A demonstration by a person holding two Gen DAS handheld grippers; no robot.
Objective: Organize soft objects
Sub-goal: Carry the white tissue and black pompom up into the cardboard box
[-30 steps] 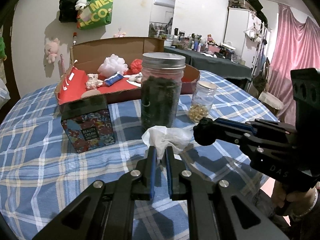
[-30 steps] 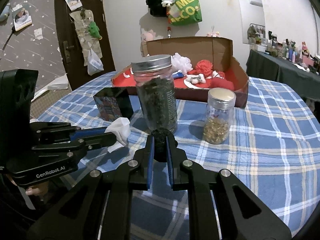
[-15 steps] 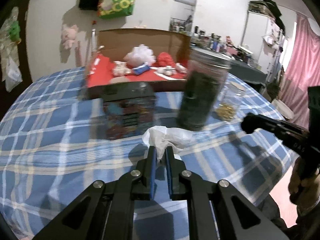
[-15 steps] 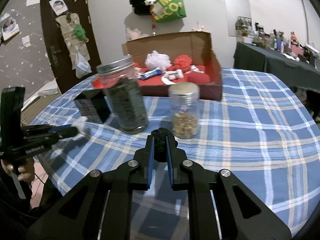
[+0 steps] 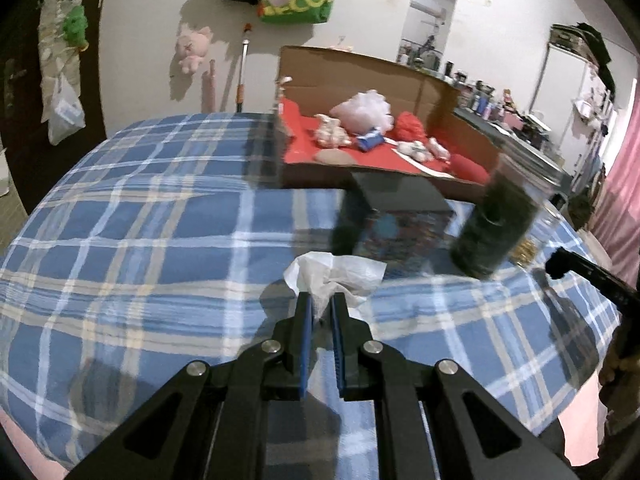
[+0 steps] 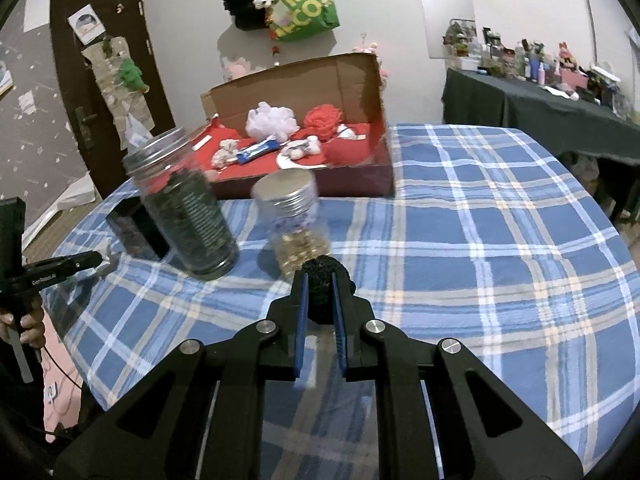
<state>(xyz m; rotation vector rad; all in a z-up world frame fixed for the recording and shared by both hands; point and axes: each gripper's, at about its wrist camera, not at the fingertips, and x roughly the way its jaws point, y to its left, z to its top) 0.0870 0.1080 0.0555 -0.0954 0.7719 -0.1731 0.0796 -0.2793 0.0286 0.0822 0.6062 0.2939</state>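
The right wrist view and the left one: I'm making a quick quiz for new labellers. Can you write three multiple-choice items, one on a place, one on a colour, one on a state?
1. Where does the white mesh puff lie?
A. in the cardboard box
B. on the bare tablecloth
C. inside the tall jar

2. What colour is the soft ball between the right gripper's fingers?
A. white
B. black
C. red

3. What is the state of the left gripper?
A. open and empty
B. shut on the white tissue
C. shut on a jar lid

Answers:
1. A, it sits on the red lining of the cardboard box.
2. B, a dark fuzzy ball shows between the blue pads.
3. B, the white tissue is pinched between its fingers.
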